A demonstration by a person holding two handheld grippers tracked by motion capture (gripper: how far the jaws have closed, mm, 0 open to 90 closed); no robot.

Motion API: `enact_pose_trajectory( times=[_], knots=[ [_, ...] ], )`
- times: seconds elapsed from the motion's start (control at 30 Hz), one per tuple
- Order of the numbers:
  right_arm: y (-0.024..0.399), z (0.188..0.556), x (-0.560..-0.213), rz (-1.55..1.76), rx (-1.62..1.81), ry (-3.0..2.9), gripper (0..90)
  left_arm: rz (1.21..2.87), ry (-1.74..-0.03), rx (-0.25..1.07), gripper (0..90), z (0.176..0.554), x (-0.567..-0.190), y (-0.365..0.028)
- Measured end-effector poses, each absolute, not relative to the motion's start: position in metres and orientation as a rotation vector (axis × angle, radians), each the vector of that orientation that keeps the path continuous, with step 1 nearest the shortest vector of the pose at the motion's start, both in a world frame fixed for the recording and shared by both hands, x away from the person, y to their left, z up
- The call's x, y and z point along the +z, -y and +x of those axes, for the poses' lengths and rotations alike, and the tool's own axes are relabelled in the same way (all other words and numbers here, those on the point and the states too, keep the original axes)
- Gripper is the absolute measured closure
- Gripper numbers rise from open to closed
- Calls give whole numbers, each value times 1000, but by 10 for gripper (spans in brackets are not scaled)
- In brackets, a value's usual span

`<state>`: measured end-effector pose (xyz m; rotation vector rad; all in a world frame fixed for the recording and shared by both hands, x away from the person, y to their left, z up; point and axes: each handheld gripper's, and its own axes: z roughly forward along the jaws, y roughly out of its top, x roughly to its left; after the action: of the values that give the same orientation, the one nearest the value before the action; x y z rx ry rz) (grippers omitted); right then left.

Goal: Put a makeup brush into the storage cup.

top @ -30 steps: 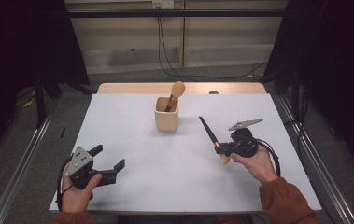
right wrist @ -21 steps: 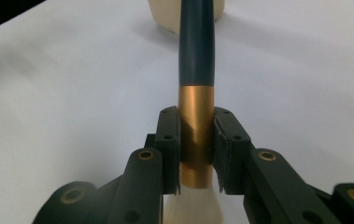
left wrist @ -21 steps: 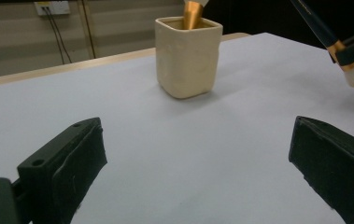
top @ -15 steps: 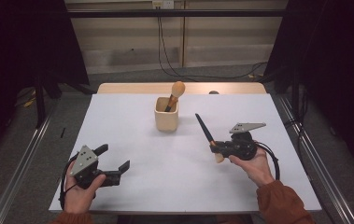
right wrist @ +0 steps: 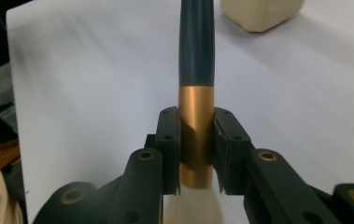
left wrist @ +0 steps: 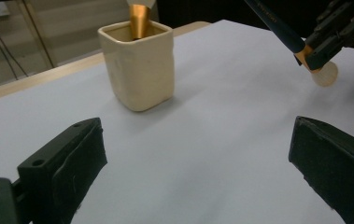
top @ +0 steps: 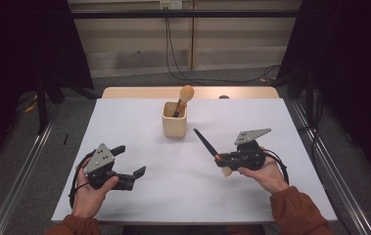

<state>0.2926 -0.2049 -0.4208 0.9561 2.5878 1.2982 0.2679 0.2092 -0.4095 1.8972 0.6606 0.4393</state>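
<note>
A cream square cup [top: 174, 121] [left wrist: 138, 65] stands mid-table and holds a brush with a round tan head [top: 186, 93] pointing up. My right gripper [top: 222, 160] [right wrist: 196, 154] is shut on a second brush [top: 207, 145] [right wrist: 196, 93] at its copper ferrule; the dark handle points up and left toward the cup, and the white bristles hang below the jaws. My left gripper [top: 133, 161] [left wrist: 198, 177] hovers open at the front left, jaws wide apart with nothing between them, facing the cup.
The white table [top: 139, 122] has a wooden strip [top: 139, 92] along its far edge. Metal rails [top: 21, 166] run along the floor on both sides. Cables [top: 173, 58] hang at the back wall.
My left gripper has shifted right and slightly up. The right gripper with the brush has crept a little left toward the cup.
</note>
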Motion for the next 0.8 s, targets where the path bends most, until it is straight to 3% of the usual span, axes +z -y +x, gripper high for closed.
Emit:
enact_pose_trajectory(
  times=[0.8],
  knots=[
    [167,292,-407,630,1126,-2902,744,2019,-487,251,35,277,-399,-175]
  ],
)
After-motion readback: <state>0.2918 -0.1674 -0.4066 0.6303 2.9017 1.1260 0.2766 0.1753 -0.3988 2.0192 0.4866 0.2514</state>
